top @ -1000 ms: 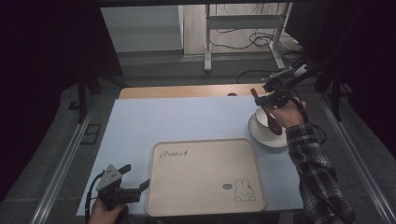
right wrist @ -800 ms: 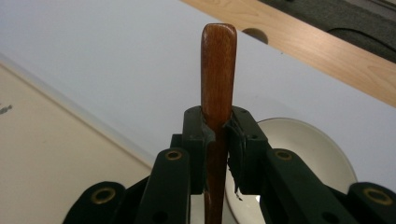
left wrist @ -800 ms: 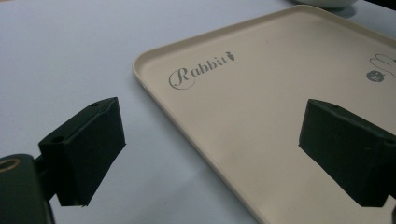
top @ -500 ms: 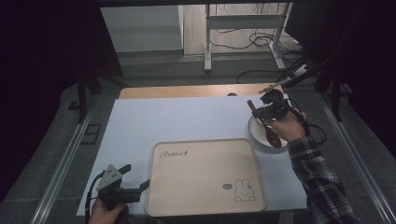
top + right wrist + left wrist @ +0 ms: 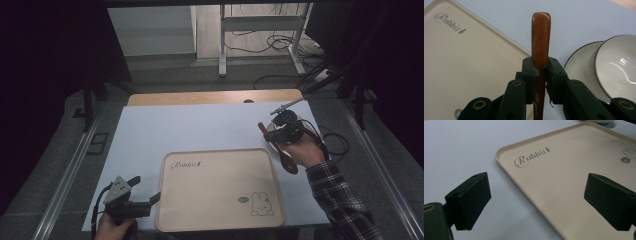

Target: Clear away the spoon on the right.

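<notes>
Right tongs (image 5: 539, 68) clamped on a brown wooden spoon (image 5: 540, 37), handle sticking out past the tips; in the high view the spoon (image 5: 286, 161) hangs over the pale blue surface (image 5: 200, 127), just off the right edge of the cream rectangular tray with rabbit print (image 5: 220, 187). White dark-rimmed bowl (image 5: 617, 68) on a white plate (image 5: 584, 65) sits just beside. Left tongs (image 5: 536, 202) wide apart, nothing between, straddling the tray's near-left rim (image 5: 524, 192).

Glossy reddish wooden spoon (image 5: 540, 37), matt cream tray (image 5: 220, 200), shiny white glazed bowl (image 5: 617, 65)
</notes>
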A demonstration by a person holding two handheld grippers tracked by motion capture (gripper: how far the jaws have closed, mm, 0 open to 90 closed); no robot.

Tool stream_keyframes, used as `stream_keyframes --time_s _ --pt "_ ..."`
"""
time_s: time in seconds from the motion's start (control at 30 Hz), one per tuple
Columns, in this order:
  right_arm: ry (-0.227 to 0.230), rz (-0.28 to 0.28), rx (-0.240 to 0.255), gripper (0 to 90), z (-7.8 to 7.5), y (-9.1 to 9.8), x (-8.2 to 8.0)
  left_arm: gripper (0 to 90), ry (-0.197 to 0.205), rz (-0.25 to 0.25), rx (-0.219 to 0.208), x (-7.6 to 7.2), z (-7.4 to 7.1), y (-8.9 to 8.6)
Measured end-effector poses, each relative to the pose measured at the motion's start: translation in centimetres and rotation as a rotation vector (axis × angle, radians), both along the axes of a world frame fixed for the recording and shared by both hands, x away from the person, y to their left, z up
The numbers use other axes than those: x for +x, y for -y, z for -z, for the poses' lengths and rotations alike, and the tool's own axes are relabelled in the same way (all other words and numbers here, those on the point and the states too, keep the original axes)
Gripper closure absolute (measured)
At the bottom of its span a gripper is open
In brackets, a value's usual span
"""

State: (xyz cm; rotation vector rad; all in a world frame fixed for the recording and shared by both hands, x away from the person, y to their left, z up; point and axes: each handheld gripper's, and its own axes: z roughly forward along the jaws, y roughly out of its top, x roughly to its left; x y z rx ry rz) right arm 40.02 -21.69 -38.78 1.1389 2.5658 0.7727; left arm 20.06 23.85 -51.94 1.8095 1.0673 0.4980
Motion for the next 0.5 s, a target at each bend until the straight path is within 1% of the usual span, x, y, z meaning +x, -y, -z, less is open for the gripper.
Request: stream_keyframes --time_s 0.07,0.1,0.13,0.2,0.27,0.3,0.37,0.43,0.5 --pt "-0.006 -0.003 0.001 78.0 0.1 -0.1 -0.2 6.9 0.000 0.000 0.000 0.0 0.0 0.0" --pt "-0.020 -0.008 0.001 78.0 0.4 -0.3 -0.7 6.9 -0.001 0.000 0.001 0.0 0.0 0.0" --pt "-0.020 -0.008 0.001 78.0 0.4 -0.3 -0.7 6.9 -0.001 0.000 0.001 0.0 0.0 0.0" --pt "-0.036 -0.016 -0.001 78.0 0.7 -0.5 -1.3 6.9 -0.001 0.000 0.001 0.0 0.0 0.0" --pt "-0.040 -0.018 0.002 78.0 0.8 -0.6 -1.5 6.9 -0.001 -0.001 0.001 0.0 0.0 0.0" --pt "-0.053 -0.019 0.005 78.0 1.1 -0.9 -1.9 6.9 -0.001 -0.001 0.001 0.0 0.0 0.0" --pt "-0.060 -0.017 0.006 78.0 1.2 -0.9 -2.1 6.9 -0.002 -0.001 0.001 0.0 0.0 0.0" --pt "-0.082 -0.016 0.002 78.0 1.7 -1.3 -2.6 6.9 -0.002 -0.001 0.002 0.0 0.0 0.0" --pt "-0.092 -0.023 0.000 78.0 2.1 -1.5 -2.9 6.9 -0.002 -0.001 0.002 0.0 0.0 0.0"
